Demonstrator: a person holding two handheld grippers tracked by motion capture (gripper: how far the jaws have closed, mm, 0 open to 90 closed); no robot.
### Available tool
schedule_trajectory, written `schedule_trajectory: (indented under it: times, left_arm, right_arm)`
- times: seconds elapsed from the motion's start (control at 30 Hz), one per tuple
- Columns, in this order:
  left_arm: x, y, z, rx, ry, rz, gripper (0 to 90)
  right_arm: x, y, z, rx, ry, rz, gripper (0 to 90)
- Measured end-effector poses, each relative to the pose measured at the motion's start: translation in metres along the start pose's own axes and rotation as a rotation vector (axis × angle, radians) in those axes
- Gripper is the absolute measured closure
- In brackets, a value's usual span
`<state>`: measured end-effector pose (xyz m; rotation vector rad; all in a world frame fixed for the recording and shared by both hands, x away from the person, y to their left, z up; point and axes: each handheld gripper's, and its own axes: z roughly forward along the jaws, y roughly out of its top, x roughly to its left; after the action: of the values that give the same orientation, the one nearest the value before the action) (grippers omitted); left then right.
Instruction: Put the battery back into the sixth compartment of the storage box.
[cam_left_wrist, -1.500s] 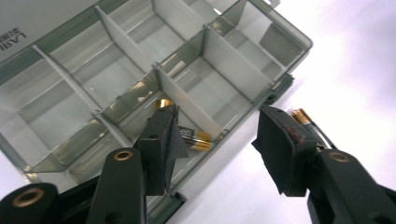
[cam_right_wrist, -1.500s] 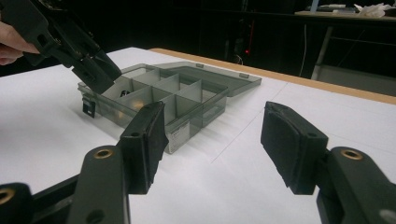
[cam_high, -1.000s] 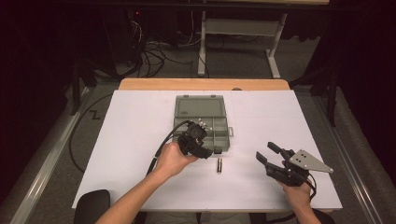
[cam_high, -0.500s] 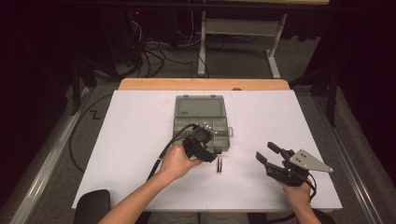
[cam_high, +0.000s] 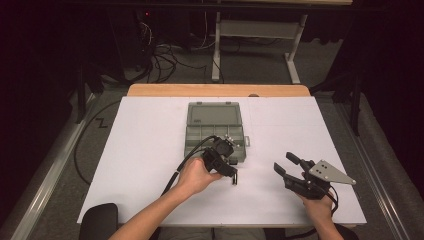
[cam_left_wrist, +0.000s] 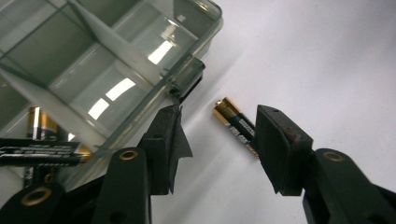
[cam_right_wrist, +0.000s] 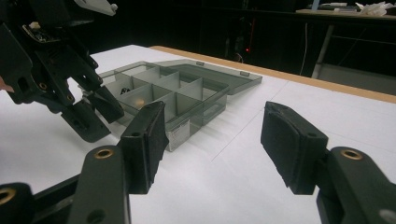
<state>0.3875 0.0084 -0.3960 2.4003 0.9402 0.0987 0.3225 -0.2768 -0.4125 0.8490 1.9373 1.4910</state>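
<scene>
Since a second ago, the left gripper (cam_high: 227, 167) has slid from over the organizer box (cam_high: 215, 131) toward the table's near edge, down to the AA battery (cam_left_wrist: 236, 126) lying on the white table (cam_high: 140, 150), and its jaws have just been closing a little. In the left gripper view the jaws stand apart with the battery between them, close against the inner face of the right-hand jaw, its gold end pointing away past the tips; neither pad visibly presses on it. Just beyond the left-hand jaw's tip sits the box's latch, and two more batteries (cam_left_wrist: 44, 151) lie in a compartment out to the left of that jaw. Well off to the side, the right gripper (cam_high: 289, 169) hovers unmoved with jaws wide apart and nothing between them.
</scene>
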Motion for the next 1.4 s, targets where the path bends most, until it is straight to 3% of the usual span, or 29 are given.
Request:
schedule_trajectory:
  times: [0.37,0.63,0.97,1.4]
  left_arm:
    - [-0.010,0.007,0.013,0.030,-0.023,0.021,51.8]
    - [-0.009,0.008,0.019,0.045,-0.033,0.007,53.9]
    - [-0.010,0.007,0.020,0.044,-0.035,0.015,62.4]
    - [-0.009,0.006,0.022,0.057,-0.039,0.022,65.4]
  right_arm:
    - [0.000,0.000,0.000,0.001,0.003,0.000,42.3]
    - [-0.001,0.000,0.000,0.003,0.005,0.000,42.1]
    - [0.000,0.000,0.000,0.006,0.005,-0.001,42.2]
    - [0.000,-0.001,0.001,0.010,0.006,-0.004,42.1]
